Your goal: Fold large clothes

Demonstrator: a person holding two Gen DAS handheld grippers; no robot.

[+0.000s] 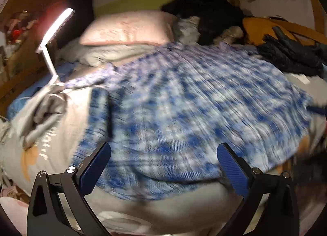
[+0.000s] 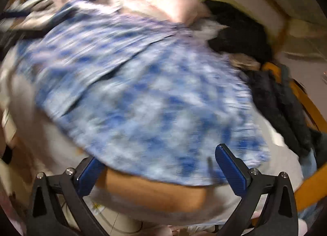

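A large blue and white checked garment (image 1: 184, 103) lies spread over the bed, blurred by motion in both views. It fills the middle of the right wrist view too, as the checked garment (image 2: 143, 96). My left gripper (image 1: 163, 150) hovers over its near hem, open, nothing between the blue pads. My right gripper (image 2: 161, 154) stands open above the near edge of the cloth, which partly covers its left finger. A sleeve runs off toward the far left.
A pink pillow (image 1: 126, 29) lies at the head of the bed. Beside the pillow sits a black heap (image 1: 206, 15), with dark clothes (image 1: 290, 53) at the right. A lit white lamp (image 1: 57, 29) stands left. Grey bedding (image 1: 47, 117) surrounds the garment. A wooden bed frame (image 2: 310, 105) borders the right.
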